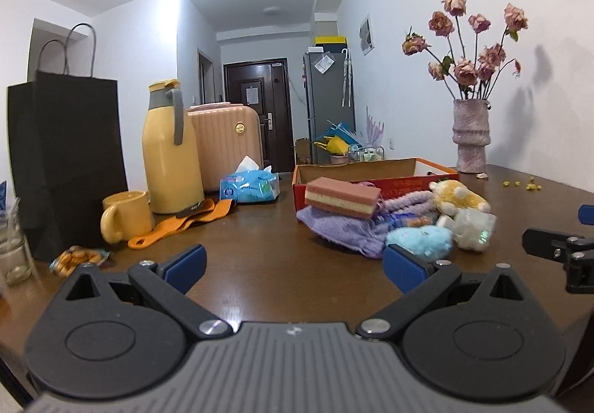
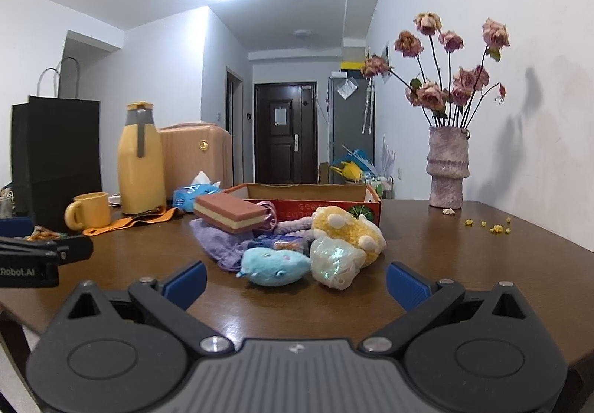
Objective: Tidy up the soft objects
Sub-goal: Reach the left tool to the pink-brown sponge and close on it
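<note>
Both grippers [image 1: 295, 266] [image 2: 297, 281] gape empty; grabbing the blue plush [image 2: 274, 266] carelessly could drag the towel [image 2: 222, 246] and topple the sponge [image 2: 232, 214]

The right tongs [image 2: 295, 277] stand wide apart and empty above the brown bench [image 2: 445, 264]. Just ahead, a blue plush [image 2: 274, 266], a pale crinkly bundle [image 2: 336, 262] and a yellow plush [image 2: 347, 229] crowd together before a red cardboard box [image 2: 334, 207]. A pink sponge [image 2: 230, 216] lies on a purple cloth [image 2: 222, 242].
</note>
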Tool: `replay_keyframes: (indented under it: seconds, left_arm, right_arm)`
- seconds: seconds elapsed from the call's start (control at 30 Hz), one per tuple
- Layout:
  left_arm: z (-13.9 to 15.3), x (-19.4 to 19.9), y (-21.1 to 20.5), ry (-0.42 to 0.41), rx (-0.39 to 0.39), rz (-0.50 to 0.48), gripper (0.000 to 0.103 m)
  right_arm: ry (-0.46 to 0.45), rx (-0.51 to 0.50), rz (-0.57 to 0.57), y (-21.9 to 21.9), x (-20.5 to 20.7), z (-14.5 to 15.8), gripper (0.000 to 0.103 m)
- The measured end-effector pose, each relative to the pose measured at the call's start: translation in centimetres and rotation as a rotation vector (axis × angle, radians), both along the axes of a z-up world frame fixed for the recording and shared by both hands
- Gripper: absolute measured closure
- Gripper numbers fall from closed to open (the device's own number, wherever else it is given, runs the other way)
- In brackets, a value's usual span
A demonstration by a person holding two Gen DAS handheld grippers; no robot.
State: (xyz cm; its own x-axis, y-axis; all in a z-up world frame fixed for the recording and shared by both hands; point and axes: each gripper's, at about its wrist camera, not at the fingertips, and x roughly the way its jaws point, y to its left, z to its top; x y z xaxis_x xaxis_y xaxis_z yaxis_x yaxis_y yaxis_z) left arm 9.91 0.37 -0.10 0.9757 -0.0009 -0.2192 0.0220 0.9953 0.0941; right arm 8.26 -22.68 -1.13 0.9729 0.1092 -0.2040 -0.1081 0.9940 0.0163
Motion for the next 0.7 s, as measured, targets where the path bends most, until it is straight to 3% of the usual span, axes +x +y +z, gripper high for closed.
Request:
replay_keyframes:
  seconds: [0.2, 0.33, 0.43, 0.57, 0.63, 0.67, 0.7]
  left_arm:
    - [0.9, 6.5, 0.2, 0.043, -0.014, -0.013, 0.0]
    - [1.7, 11.0, 0.2, 0.056, -0.002, -0.068, 0.0]
    - [2.4, 14.8, 0.1, 0.044, 0.004, -0.121, 0.006]
    - [3.3, 20.8, 0.0, 0.119, -0.012, -0.184, 0.011]
    - [3.3, 23.6, 0.3, 0.165, -0.047, -0.227, 0.019]
    - [3.2, 25.1, 0.5, 0.193, -0.074, -0.236, 0.029]
    - [3.0, 26.4, 0.8, 0.23, -0.099, -0.243, 0.045]
  right_arm:
    - [0.06, 0.054, 0.042, -0.4, 5.8, 0.9, 0.002]
    - [0.115, 0.071, 0.078, 0.3, 10.5, 1.5, 0.019]
    - [0.163, 0.129, 0.134, 0.8, 14.5, 1.9, 0.022]
    - [0.221, 0.245, 0.215, 1.5, 19.7, 2.1, 0.028]
    - [0.245, 0.28, 0.228, 1.9, 22.3, 2.0, 0.037]
    - [0.262, 0.299, 0.225, 2.1, 23.6, 1.9, 0.039]
    - [0.283, 0.326, 0.226, 2.3, 24.9, 1.7, 0.041]
